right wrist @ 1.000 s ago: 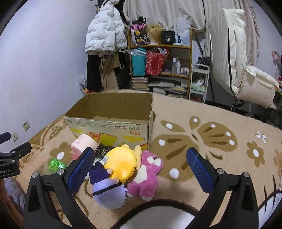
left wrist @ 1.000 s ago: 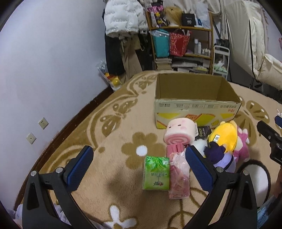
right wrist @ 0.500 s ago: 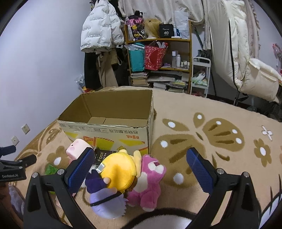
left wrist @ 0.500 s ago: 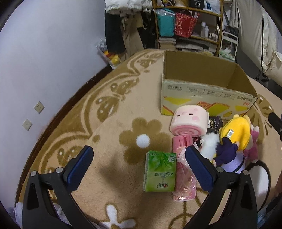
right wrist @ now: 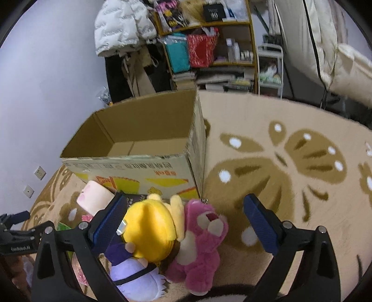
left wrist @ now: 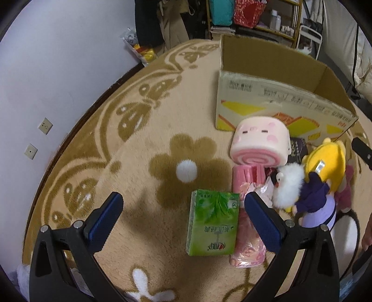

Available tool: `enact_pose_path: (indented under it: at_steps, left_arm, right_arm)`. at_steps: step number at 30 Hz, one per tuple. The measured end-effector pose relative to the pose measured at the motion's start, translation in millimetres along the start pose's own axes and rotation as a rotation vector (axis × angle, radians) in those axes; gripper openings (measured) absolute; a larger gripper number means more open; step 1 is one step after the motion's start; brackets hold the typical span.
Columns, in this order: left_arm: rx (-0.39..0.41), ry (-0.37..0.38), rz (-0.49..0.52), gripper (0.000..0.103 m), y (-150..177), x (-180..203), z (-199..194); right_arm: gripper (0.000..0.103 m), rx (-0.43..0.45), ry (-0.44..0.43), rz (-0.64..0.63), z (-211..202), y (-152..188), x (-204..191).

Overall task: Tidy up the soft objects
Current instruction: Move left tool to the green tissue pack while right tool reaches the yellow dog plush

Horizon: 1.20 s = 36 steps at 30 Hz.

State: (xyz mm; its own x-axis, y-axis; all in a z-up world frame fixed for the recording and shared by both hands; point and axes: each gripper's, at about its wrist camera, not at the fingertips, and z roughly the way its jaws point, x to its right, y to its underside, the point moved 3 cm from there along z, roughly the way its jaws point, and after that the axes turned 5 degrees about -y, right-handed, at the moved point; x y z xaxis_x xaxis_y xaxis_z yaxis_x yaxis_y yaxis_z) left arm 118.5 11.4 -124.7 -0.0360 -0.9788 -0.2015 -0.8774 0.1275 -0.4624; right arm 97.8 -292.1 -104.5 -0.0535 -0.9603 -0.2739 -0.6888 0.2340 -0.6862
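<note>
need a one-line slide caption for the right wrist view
Open right gripper above a yellow-haired doll and pink plush bear lying on the carpet before an open cardboard box.

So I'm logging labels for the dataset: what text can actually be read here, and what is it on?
"40": black box on the top shelf.
"GenRobot.AI": left tool, on its body in the right wrist view.
Cardboard box: printed characters, blurred.
Green tissue pack: printing upside down, not legible.
Dark packet: lettering too small.
</note>
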Motion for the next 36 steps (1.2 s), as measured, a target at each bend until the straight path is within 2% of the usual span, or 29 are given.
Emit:
enact_pose_path:
  at_steps: [7,12,14,16,19,24,28,30,33,36]
  left_arm:
    - [-0.060,0.002,0.018,0.103,7,5,17]
    - [-0.106,0.003,0.021,0.103,11,7,31]
    - [-0.120,0.009,0.018,0.103,12,6,34]
    - [-0.132,0.011,0.020,0.103,13,5,38]
    - [-0.147,0.030,0.023,0.103,15,7,41]
    - [-0.165,0.022,0.053,0.103,18,14,48]
    - [-0.160,0.025,0.032,0.103,18,14,53]
    - [-0.160,0.032,0.025,0.102,18,15,52]
    - [-0.152,0.066,0.030,0.086,18,18,50]
    - [-0.159,0.135,0.027,0.059,18,22,47]
  right_arm:
    - [0.098,-0.026,-0.027,0.036,8,5,9]
    - [0.082,-0.058,-0.094,0.003,15,10,-4]
    - [0.072,-0.078,-0.106,-0.012,21,12,-7]
    - [0.069,-0.091,-0.111,-0.034,25,14,-12]
    - [0.068,-0.104,-0.131,-0.043,30,15,-17]
    - [0.068,-0.128,-0.140,-0.065,41,18,-23]
    - [0.068,-0.133,-0.145,-0.085,45,19,-27]
    - [0.063,-0.138,-0.152,-0.092,47,19,-29]
    - [0.059,-0.140,-0.147,-0.103,48,21,-31]
    - [0.053,-0.135,-0.150,-0.105,46,21,-31]
